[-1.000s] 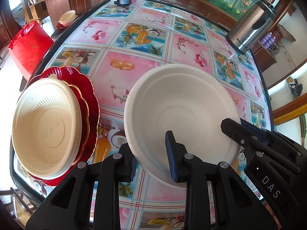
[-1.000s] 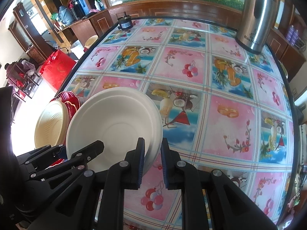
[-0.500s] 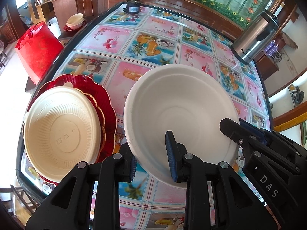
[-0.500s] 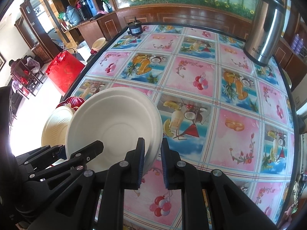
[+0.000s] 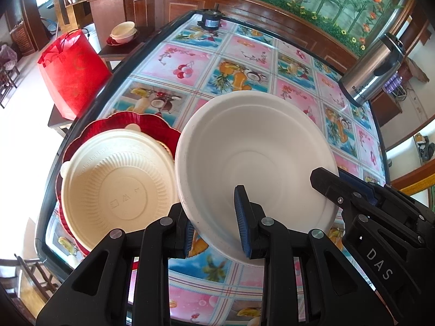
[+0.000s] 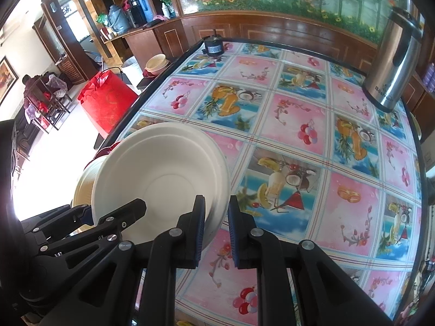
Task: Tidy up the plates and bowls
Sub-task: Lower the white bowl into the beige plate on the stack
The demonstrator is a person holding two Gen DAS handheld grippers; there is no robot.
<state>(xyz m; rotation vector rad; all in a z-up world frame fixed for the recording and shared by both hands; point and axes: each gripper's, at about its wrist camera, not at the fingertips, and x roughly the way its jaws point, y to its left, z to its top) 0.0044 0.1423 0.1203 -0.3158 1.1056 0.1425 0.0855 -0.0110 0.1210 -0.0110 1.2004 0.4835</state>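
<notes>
The white bowl [image 5: 252, 163] is held up over the table [image 5: 244, 54], mid-frame. The left gripper [image 5: 214, 217] and the right gripper [image 6: 216, 224] each pinch its near rim. The tan bowl [image 5: 117, 187] on red plates [image 5: 152, 125] sits just left, likely where it goes next.

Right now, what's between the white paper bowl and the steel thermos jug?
Only bare fruit-print tablecloth lies between the white paper bowl and steel thermos jug, seen in the right wrist view.
</notes>
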